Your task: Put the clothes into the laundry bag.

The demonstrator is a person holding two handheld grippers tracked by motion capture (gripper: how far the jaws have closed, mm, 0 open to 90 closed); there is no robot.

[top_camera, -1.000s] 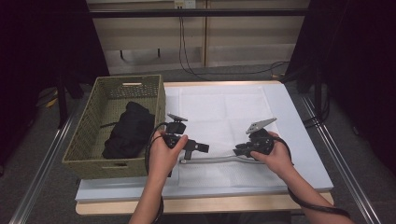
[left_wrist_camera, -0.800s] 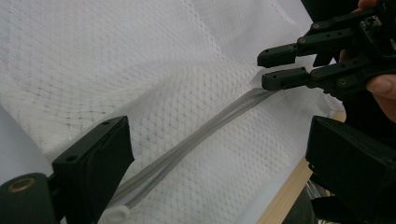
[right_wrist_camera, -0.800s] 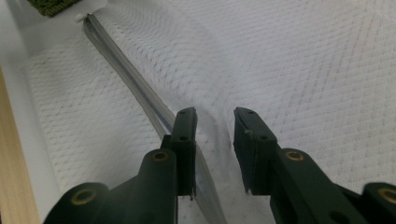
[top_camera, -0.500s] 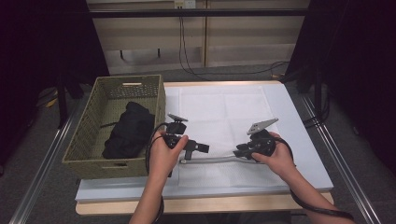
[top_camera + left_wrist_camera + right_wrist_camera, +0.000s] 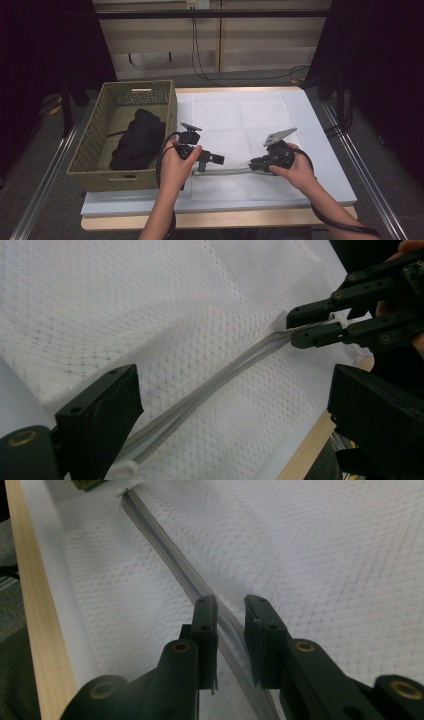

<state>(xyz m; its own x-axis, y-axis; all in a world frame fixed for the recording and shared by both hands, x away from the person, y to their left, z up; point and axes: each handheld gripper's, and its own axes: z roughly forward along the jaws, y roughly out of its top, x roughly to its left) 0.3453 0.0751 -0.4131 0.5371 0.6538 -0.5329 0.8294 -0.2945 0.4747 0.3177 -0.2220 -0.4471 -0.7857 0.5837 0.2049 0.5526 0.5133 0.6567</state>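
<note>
A white mesh laundry bag (image 5: pixel 240 135) lies flat over the middle of the pale table (image 5: pixel 325 150), and its grey zipper (image 5: pixel 225 171) runs along the bag's near edge, parallel to the table's front edge, which puts the closure within easy reach of both hands. The left gripper (image 5: pixel 212 159) sits at the zipper's left end, just beside the near right corner of the woven basket (image 5: pixel 95 150); in the left gripper view its jaws stand wide, one on either side of the zipper (image 5: pixel 200 400), pressing on nothing, so it looks placed to pin that end down, not yet to hold it. The right gripper (image 5: pixel 255 164) meets the zipper's other end, nearer the table's right edge. In the right gripper view its jaws are narrow and have just been closing, with the zipper tape (image 5: pixel 165 545) running between them; a thin gap shows on each side, so I judge they straddle it and do not yet pinch. Seen from the left gripper view, that right gripper (image 5: pixel 300 322) seems to sit at the small pale tab at the zipper's end, probably the pull, though this is too small to be sure. Working both ends would keep the tape taut and straight so the slider can run. A dark bundle of cloth (image 5: pixel 137 137) rests inside the basket, at the table's left edge, well apart from the work.
</note>
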